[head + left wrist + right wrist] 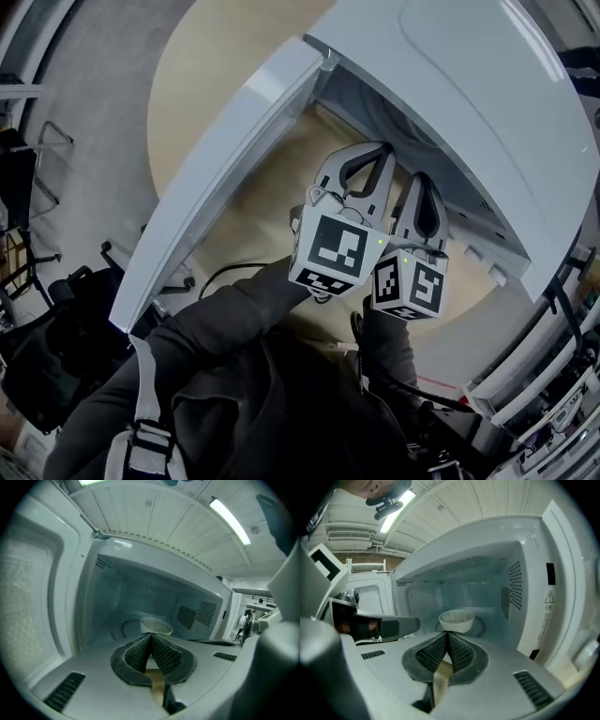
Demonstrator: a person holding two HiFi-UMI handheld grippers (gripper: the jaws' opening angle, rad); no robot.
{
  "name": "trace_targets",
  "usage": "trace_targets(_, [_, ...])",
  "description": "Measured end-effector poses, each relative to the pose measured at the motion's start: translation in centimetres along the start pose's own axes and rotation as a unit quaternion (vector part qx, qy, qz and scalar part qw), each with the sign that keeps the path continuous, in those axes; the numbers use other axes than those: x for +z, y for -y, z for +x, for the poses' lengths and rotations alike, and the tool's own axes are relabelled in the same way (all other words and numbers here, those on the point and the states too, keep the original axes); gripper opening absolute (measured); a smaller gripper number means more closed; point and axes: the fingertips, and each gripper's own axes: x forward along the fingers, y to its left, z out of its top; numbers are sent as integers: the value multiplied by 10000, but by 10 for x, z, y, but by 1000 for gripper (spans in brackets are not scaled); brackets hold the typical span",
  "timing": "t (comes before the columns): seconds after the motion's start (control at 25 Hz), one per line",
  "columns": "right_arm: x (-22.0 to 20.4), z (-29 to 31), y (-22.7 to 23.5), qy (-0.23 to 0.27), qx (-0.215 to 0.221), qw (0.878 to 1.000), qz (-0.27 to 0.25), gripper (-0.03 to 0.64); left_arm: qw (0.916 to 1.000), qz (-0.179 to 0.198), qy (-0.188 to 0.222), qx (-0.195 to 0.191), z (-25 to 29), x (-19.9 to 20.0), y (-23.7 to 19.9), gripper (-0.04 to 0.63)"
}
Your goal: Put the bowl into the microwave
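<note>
Only the gripper views show the bowl (456, 620) inside the microwave (533, 592).

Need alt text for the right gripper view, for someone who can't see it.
A white bowl sits inside the open microwave, just beyond the right gripper, whose jaws are shut and empty. The left gripper shows at the left.
</note>
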Motion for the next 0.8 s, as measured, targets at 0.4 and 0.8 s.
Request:
trace_targets(0.4, [6, 37, 19, -457, 126, 9989, 31, 8, 9990, -40, -278, -336, 45, 3, 5, 9])
trace_targets(0.8, [21, 61, 28, -371, 338, 9987, 14, 8, 9994, 21, -189, -276, 77, 17, -1, 9])
